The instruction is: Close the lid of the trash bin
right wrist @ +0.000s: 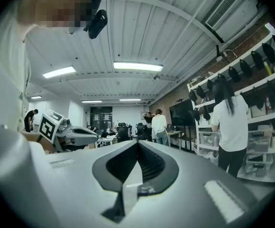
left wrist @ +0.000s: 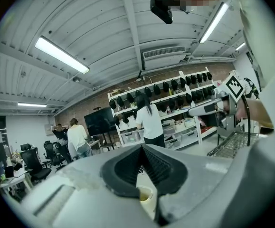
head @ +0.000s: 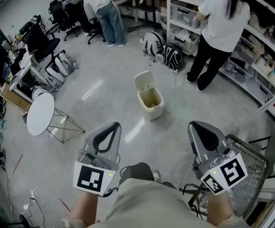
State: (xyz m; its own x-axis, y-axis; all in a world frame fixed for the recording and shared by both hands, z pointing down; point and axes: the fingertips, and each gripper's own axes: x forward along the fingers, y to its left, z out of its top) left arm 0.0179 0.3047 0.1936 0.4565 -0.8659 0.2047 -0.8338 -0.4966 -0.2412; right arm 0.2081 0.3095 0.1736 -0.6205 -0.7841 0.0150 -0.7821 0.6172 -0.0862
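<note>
A cream trash bin (head: 151, 103) stands on the grey floor mid-room, its lid (head: 143, 80) tipped up and back, the inside open to view. My left gripper (head: 114, 124) and right gripper (head: 194, 124) are held low in the head view, near the person's knees, both well short of the bin. Each is shut with nothing between its jaws. In the left gripper view the bin (left wrist: 146, 197) shows through the gap below the closed left gripper (left wrist: 142, 147). The right gripper (right wrist: 137, 143) points across the room; the bin does not show in its view.
A round white folding table (head: 40, 114) stands at left. A wire cart (head: 249, 175) is close at right, beside the right gripper. Backpacks (head: 168, 52) lie beyond the bin. One person (head: 219, 34) works at the shelves (head: 265, 61); another person (head: 103, 8) stands by desks.
</note>
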